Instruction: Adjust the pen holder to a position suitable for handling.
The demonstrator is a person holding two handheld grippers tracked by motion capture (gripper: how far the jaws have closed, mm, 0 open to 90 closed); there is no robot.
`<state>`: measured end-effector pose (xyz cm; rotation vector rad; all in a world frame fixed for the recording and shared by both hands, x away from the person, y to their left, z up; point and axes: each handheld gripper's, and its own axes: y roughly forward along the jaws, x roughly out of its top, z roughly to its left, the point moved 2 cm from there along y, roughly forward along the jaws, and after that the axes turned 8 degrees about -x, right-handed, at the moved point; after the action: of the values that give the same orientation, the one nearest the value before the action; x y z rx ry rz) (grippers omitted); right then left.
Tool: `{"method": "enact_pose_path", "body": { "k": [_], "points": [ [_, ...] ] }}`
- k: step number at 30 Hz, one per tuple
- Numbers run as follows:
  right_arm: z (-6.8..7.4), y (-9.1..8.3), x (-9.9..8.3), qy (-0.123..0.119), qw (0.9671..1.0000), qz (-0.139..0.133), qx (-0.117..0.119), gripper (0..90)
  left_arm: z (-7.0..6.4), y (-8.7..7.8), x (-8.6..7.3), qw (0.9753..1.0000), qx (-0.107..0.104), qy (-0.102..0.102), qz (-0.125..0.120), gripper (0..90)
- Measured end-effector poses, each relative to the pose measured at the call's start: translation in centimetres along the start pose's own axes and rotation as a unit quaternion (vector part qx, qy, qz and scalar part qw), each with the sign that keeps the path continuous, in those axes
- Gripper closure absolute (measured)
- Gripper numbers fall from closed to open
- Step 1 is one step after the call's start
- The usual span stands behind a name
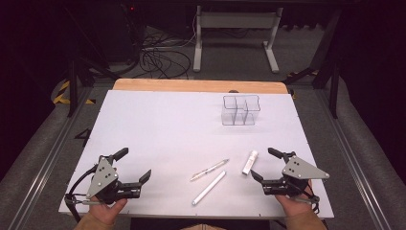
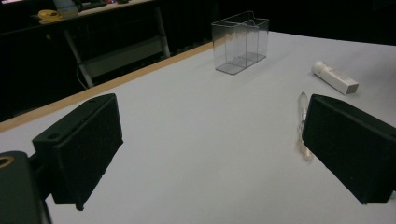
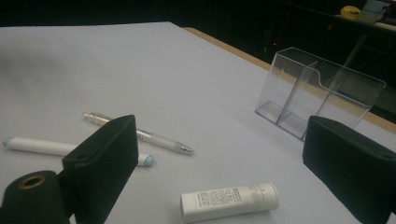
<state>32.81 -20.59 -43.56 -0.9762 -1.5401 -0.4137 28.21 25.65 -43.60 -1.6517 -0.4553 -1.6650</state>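
Both hands sit low at the near edge of the white counter (image 1: 158,129), one at each corner. The left tongs (image 1: 135,167) are at the near left, jaws spread wide apart with nothing between them. The right tongs (image 1: 266,165) are at the near right, jaws likewise wide apart and empty, pointing in toward the middle.

Between the two lie three small things, all flat on the counter. Closest to the right tongs is a short white tube (image 1: 249,162), lying just beside the upper jaw tip but not touching it; in the right gripper view that tube (image 3: 229,201) lies between the two black jaws, printed side up. Left of it is a clear pen (image 1: 209,169), angled from near left to far right. Nearer still is a white marker (image 1: 208,188), lying roughly parallel to the pen and just apart from it. In the right gripper view the pen (image 3: 159,138) and marker (image 3: 37,145) run behind the left-hand jaw.

At the far right of the counter stands a clear plastic organizer (image 1: 240,109), upright, split into compartments, well apart from everything else. From the left gripper view the organizer (image 2: 240,42) is far ahead, with the pen (image 2: 302,114) partly hidden by the right-hand jaw and the tube (image 2: 335,77) beyond it.
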Motion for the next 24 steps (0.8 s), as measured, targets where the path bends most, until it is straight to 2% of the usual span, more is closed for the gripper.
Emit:
{"method": "enact_pose_path", "body": {
  "k": [4, 12, 24],
  "points": [
    [-0.1, 0.1, 0.2, 0.004, 1.0000, 0.000, 0.004, 11.0, 0.1, -0.1, 0.0, 1.0000, 0.002, -0.003, -0.001, 5.6],
    [-0.1, 0.8, 0.7, -0.009, 0.9999, 0.007, 0.003, 10.9, 0.1, -0.1, 0.0, 1.0000, 0.003, -0.004, -0.001, 5.6],
    [-0.9, 2.5, 2.8, -0.010, 0.9995, 0.025, 0.015, 10.6, 0.1, -0.1, 0.0, 1.0000, 0.006, -0.004, -0.001, 5.6]
  ]
}}
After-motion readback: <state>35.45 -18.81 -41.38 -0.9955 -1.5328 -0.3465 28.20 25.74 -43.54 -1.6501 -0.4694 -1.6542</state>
